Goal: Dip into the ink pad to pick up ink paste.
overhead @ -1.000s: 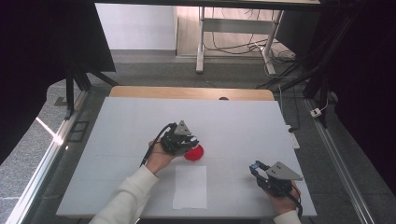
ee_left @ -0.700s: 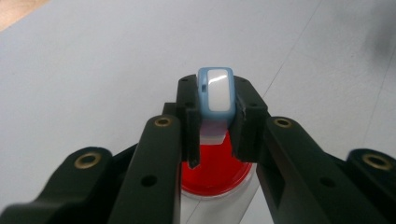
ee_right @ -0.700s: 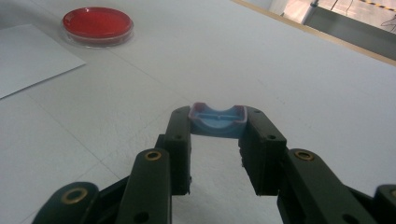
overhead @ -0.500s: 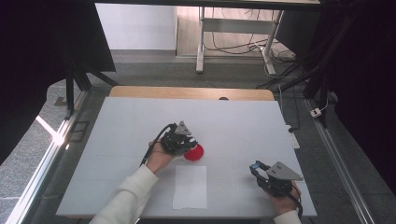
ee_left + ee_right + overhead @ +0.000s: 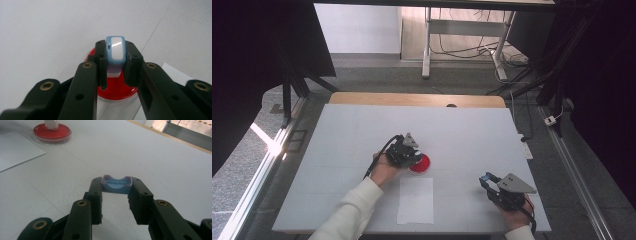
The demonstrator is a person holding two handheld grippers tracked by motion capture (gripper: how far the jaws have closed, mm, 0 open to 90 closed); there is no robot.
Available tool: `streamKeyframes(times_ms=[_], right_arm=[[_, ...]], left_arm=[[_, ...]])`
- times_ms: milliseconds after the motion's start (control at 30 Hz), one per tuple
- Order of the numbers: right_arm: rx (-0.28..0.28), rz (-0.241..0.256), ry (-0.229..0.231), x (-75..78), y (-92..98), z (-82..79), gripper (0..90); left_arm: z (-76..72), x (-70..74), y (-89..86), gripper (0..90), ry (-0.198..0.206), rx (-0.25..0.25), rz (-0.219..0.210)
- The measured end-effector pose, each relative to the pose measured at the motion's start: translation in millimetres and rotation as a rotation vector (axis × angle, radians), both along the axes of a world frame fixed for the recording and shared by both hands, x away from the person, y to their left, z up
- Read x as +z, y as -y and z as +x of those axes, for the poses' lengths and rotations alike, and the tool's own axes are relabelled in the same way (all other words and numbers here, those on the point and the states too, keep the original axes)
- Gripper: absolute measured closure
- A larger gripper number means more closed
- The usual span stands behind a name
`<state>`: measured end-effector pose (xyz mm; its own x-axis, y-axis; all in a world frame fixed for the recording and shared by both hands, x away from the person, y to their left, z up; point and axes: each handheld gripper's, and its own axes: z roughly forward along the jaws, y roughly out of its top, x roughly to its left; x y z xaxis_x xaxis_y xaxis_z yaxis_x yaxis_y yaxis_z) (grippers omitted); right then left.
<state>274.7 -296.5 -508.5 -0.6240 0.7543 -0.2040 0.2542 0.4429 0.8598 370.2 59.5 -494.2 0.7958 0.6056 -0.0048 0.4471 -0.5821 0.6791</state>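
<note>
Left claw (image 5: 115,65) was clamped on a blue-and-white stamp (image 5: 115,51), its base pressed into the red ink pad (image 5: 117,91) directly beneath. Right claw (image 5: 116,195) gripped a blue cap (image 5: 116,183) at its tips, above the counter (image 5: 162,165), ink pad well beyond.

The stamp (image 5: 115,50) in the left tool (image 5: 115,72) looks like glossy blue-and-white plastic. The red dish (image 5: 117,91) has a shiny, clear plastic rim. The blue cap (image 5: 116,184) is smooth plastic. The white surface (image 5: 472,135) is matt; the paper sheet (image 5: 415,200) is plain and dull.
</note>
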Motion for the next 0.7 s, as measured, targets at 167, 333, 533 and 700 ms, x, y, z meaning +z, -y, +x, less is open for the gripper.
streamKeyframes(times_ms=[167, 333, 533, 700], right_arm=[[0.001, 0.0, -0.001, -0.1, -0.1, 0.1, 64.6], [0.001, -0.001, 0.0, -0.1, 0.0, 0.1, 64.5], [0.002, -0.005, -0.002, -0.3, -0.5, 0.0, 64.6], [0.001, -0.001, 0.0, -0.4, -0.7, -0.1, 64.6]], left_arm=[[0.6, -1.9, 1.3, 75.7, -0.006, 0.0, 0.01], [1.3, -2.4, 0.8, 75.7, -0.009, 0.0, 0.007], [0.3, -2.8, 3.1, 75.8, 0.002, 0.0, 0.02], [0.9, -5.4, 4.4, 75.8, -0.004, 0.003, 0.026]])
